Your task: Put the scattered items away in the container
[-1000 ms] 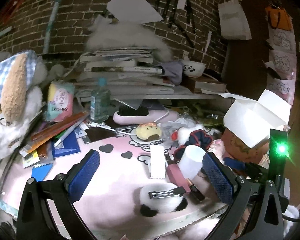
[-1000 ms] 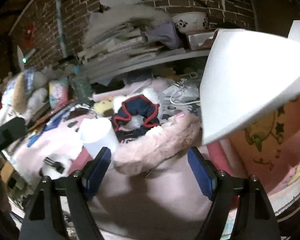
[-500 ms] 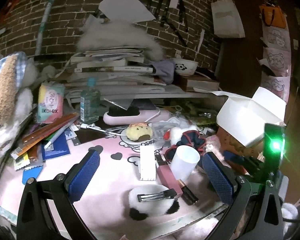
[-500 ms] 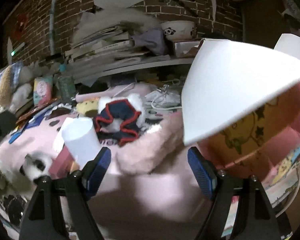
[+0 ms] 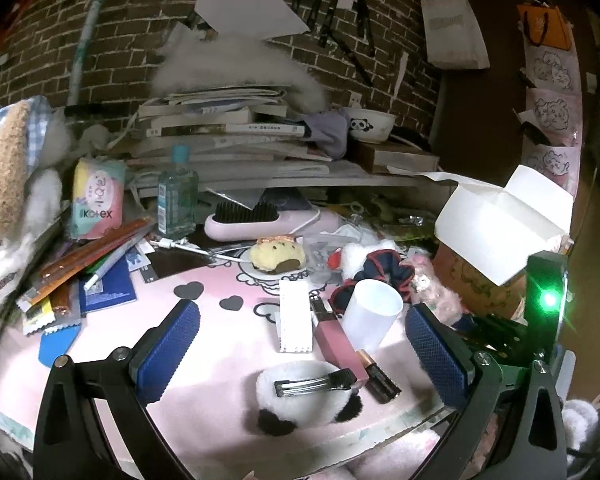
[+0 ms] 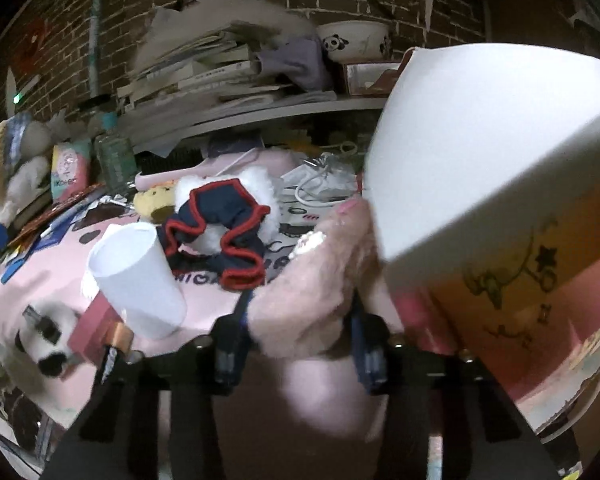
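Starting out, judging by the clutter: left gripper (image 5: 300,344) gapes wide over the panda clip (image 5: 308,396), lower centre; white cup (image 6: 136,276), scrunchie (image 6: 220,236) loose mid-frame; right gripper (image 6: 298,336) closing on the pink fluffy item (image 6: 312,280), touching the orange box (image 6: 520,280) at right.

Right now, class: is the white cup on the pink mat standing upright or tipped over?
Tipped over. The white cup lies on its side across the pink tube, its open mouth facing up and away in the left view.
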